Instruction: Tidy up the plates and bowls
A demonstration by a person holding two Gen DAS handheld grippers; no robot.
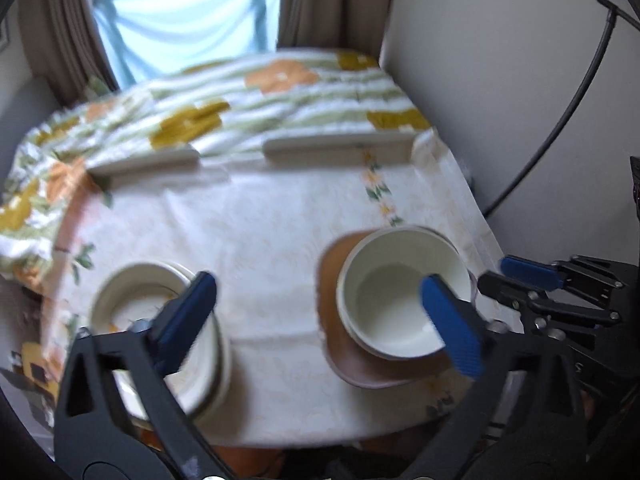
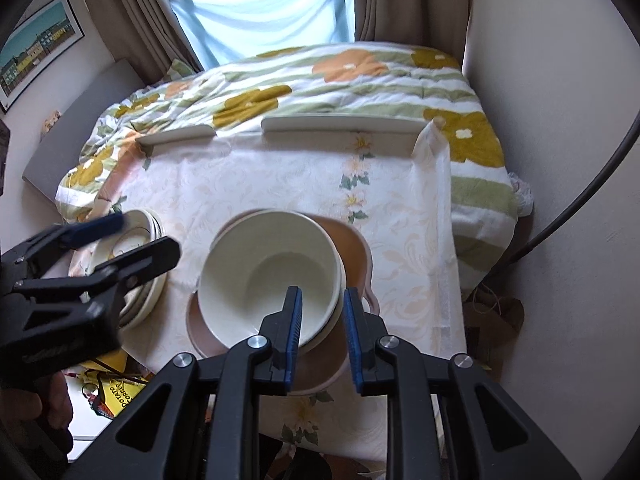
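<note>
Only a yellow wrapper [image 2: 120, 394] below the table's near left corner bears black print, upside down and not fully legible.

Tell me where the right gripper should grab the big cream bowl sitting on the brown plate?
Best bet is the near rim of the big cream bowl. It sits upright and open on the brown plate, too wide to span, so pinch its thin wall from above: one finger inside, one outside. The right gripper already has its open jaws astride that near edge, so lowering slightly should seat it.
</note>
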